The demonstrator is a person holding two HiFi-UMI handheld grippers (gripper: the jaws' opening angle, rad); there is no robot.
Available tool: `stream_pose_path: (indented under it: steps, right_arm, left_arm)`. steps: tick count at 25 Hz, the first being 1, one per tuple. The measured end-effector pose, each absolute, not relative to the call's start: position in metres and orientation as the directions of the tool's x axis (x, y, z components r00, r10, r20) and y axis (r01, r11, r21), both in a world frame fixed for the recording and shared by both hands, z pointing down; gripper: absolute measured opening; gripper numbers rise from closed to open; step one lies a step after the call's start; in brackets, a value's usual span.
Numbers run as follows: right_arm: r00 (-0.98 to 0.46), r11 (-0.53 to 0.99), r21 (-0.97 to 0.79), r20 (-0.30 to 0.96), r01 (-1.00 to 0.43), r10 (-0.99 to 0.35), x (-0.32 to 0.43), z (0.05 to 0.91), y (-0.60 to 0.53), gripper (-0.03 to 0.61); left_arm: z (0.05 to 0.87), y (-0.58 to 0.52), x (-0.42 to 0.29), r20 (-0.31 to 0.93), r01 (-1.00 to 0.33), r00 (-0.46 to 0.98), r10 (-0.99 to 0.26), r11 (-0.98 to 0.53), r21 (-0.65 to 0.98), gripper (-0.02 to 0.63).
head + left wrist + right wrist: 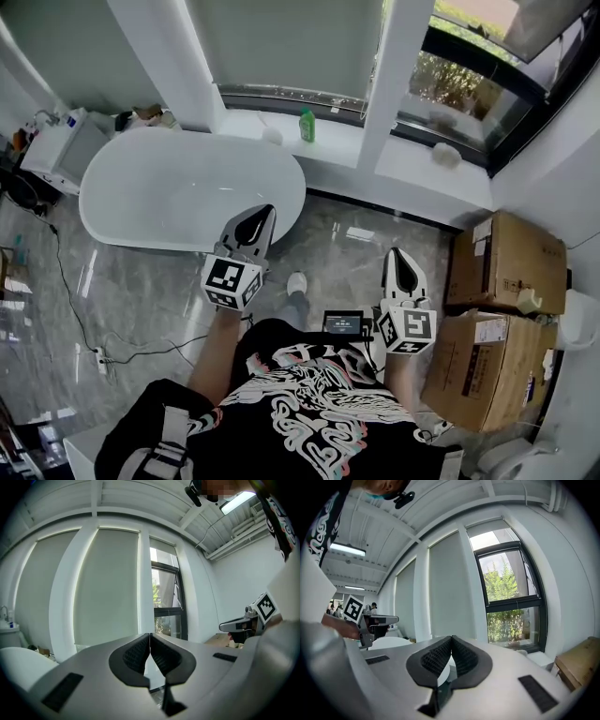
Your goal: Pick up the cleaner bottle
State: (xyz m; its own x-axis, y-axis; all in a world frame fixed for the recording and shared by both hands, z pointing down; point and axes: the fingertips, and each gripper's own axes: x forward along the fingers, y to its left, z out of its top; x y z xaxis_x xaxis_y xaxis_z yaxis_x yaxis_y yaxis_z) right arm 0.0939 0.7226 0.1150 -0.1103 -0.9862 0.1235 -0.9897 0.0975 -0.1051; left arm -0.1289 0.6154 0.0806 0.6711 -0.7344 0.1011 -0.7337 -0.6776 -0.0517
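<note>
— Black printed shirt point(300, 403) of the person fills the bottom of the head view, right under the camera. But where is the cleaner bottle point(307, 125)?

— It is green and stands upright on the white windowsill point(342, 142) at the far wall, a little left of the white pillar point(394, 75) that divides the windows.

— What is near it on the sill?

— One small white round thing point(272, 136) sits just beside it, on its left. Another pale one point(447, 155) lies past the pillar, well apart from the bottle.

— And what stands between the bottle and the tongs?

— Mostly the white bathtub point(169, 187). Its rounded end reaches close under the sill, and the left tongs point(258, 223) show over its near edge. The right tongs point(401, 267) are over the grey floor point(356, 230), which runs up to the wall below the sill. Both are well apart from the bottle.

— Do the tongs hold something?

— No. In each gripper view the ribbed pads meet at the tip and nothing is between them, so both pairs are closed and empty.

— What else is around?

— Two cardboard boxes point(506, 262) stand at the right wall. A white shoe point(296, 282) shows on the floor between the arms. At the left a black cable point(70, 300) runs to a power strip point(100, 359), and a white appliance point(61, 150) stands beyond the tub.
</note>
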Motion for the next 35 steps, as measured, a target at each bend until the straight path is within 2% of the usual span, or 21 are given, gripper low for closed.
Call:
stream_pose_path:
  steps: [10, 16, 22, 35]
  right_arm:
    - [-0.116, 0.099, -0.115, 0.156, -0.988, -0.981, 0.118, 0.137, 0.627, 0.026]
    - [-0.055, 0.043, -0.076, 0.175, -0.996, -0.983, 0.141, 0.143, 0.525, 0.026]
    - [0.039, -0.038, 0.011, 0.174, -0.999, -0.984, 0.155, 0.134, 0.433, 0.026]
    - [0.027, -0.03, -0.011, 0.193, -0.999, -0.981, 0.135, 0.14, 0.32, 0.026]
  left_arm:
    - [0.105, 0.514, -0.098, 0.113, -0.717, 0.689, -0.715, -0.696, -0.034, 0.018]
    - [0.111, 0.413, -0.084, 0.103, -0.696, 0.709, -0.697, -0.716, -0.051, 0.017]
    - [0.11, 0.312, -0.089, 0.086, -0.719, 0.688, -0.721, -0.693, -0.052, 0.017]
    - [0.115, 0.2, -0.111, 0.074, -0.755, 0.653, -0.753, -0.656, -0.015, 0.018]
